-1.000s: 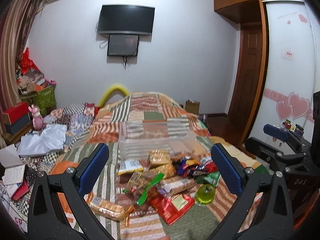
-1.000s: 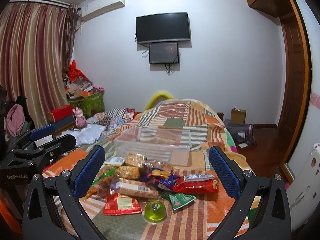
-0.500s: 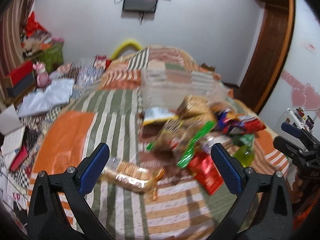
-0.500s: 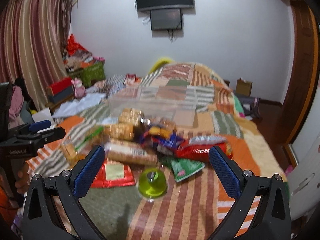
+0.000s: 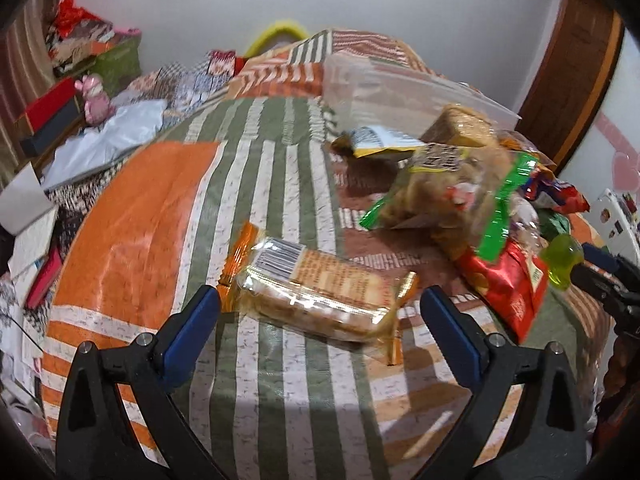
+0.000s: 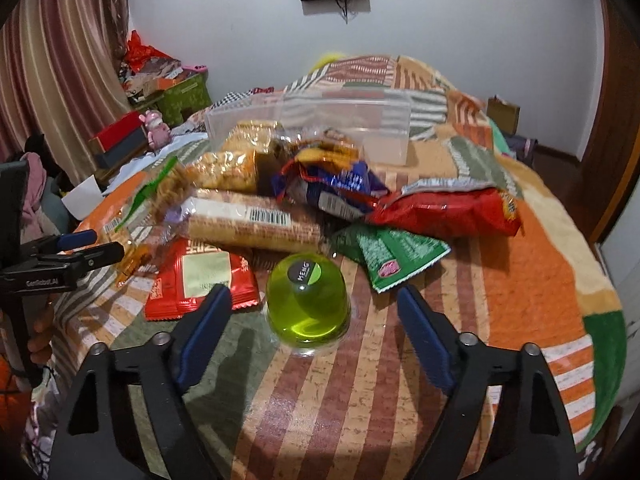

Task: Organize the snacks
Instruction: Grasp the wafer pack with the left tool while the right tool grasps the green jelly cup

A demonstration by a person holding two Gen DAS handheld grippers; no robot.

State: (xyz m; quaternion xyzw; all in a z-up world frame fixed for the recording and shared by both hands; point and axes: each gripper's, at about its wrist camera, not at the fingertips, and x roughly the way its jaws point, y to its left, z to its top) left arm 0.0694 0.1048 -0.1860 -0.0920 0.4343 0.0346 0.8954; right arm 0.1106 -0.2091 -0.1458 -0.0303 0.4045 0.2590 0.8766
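Right wrist: jelly cup point(image 6: 307, 304) sits between parted tongs point(image 6: 314, 308).

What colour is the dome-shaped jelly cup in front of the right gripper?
Translucent lime green, with a dark round label on top. The jelly cup shows best in the right wrist view.

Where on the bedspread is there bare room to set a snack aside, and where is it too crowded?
Free: the orange and green-striped bedspread left of the clear-wrapped biscuit pack, and the striped stretch right of the green jelly cup, below the green packet. Crowded: the snack pile in front of the clear plastic bin.
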